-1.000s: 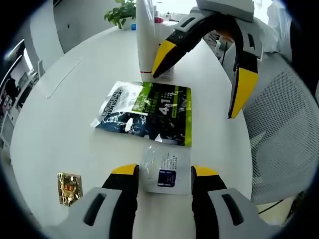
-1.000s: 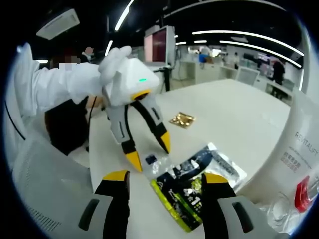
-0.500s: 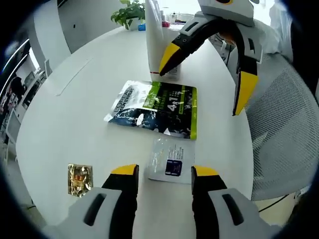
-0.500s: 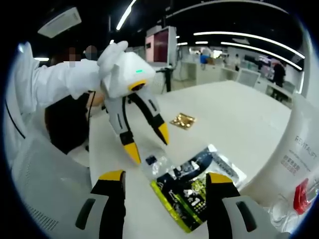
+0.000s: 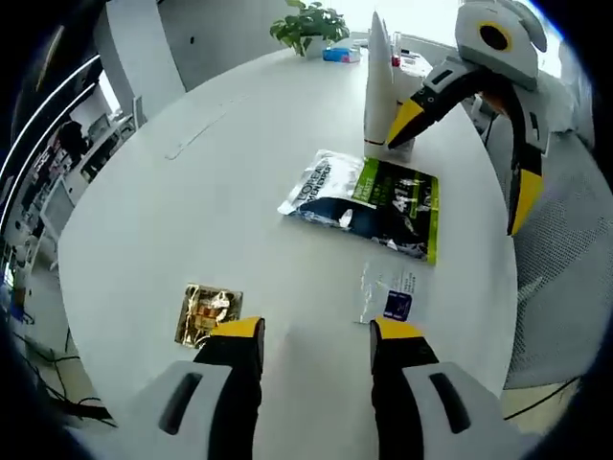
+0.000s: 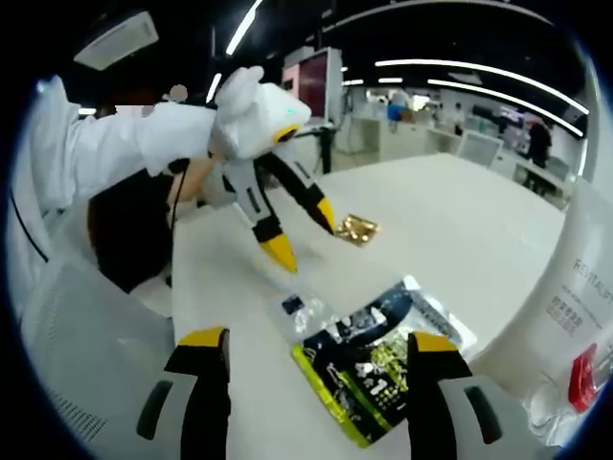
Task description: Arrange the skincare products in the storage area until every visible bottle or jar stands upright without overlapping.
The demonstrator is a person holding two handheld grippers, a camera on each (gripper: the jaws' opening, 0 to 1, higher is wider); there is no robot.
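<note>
While both grippers' jaws gape empty, the small sachet [image 5: 387,293] label is perhaps too blurred to read.

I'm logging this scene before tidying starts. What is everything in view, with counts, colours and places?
White tube: 1, white, upright at the table's far side.
Green-and-black sachet: 1, lying flat near the tube.
Clear sachet: 1, transparent with a blue label, flat, near the left gripper.
Gold sachet: 1, gold, flat, apart from the others.
Table: 1, white, round.
Potted plant: 1, green, far edge.
Left gripper: 1, yellow-tipped, open.
Right gripper: 1, yellow-tipped, open.
</note>
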